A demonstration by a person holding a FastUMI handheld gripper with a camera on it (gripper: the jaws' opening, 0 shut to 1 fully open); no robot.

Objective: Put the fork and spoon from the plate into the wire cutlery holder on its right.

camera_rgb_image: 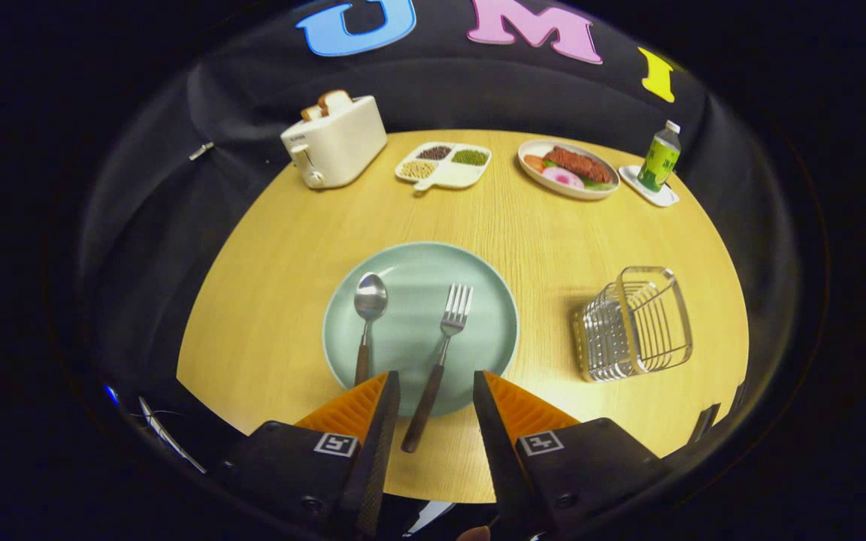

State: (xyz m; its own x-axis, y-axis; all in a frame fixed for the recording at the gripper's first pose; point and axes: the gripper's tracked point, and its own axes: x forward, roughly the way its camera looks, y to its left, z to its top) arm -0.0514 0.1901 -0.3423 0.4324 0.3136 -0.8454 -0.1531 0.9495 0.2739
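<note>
Both gripper [437, 391] fingers spread around fork [442, 346] handle; spoon [367, 315] beside.

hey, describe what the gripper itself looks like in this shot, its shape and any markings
The gripper has two wedge-shaped fingers that taper forward, with ribbed outer faces. Each sits on a dark, blocky mount with rounded corners and visible screws. Each mount carries a small square black-and-white tag. No cables are visible on it.
</note>
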